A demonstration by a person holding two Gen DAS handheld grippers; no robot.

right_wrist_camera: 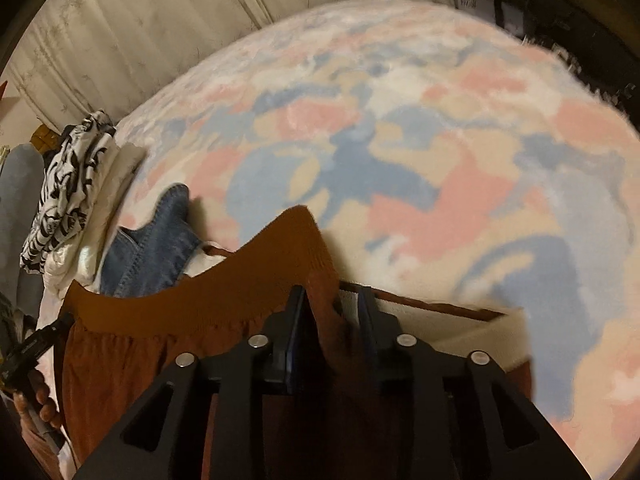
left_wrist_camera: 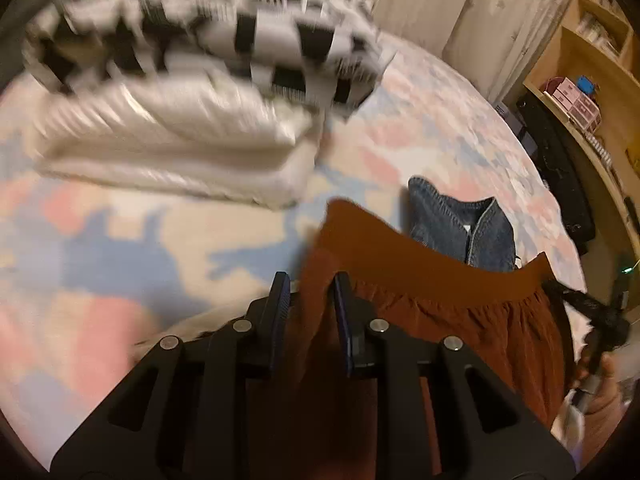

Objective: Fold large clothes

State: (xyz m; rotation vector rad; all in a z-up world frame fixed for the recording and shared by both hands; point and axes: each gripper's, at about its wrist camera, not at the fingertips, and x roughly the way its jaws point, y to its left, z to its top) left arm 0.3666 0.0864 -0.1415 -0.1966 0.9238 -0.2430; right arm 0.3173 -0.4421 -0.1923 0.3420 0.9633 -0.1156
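1. The left tool has one end of a rust-brown garment's waistband between its two fingers, which stand a little apart with the cloth bunched in the gap; they appear to pinch it, though the contact itself is partly hidden.
2. The right tool has the other end of the same rust-brown garment between its fingers, also slightly parted with a fold of cloth filling the gap.
3. The waistband sags in a curve between the two tools, and the gathered fabric hangs below it, near the cameras.
4. The garment is above a bed covered by a fleecy blanket patterned in pink, blue and cream.
5. A denim garment lies on the blanket just beyond the waistband.
6. Farther off sits a folded pile: a cream ribbed piece with a black-and-white patterned piece on top; it is blurred in the left view.
7. Pale curtains hang behind the bed.
8. In the left view, wooden shelves with small boxes stand at the far right.
9. A cream strip edged in brown lies beneath the right tool, on the blanket.
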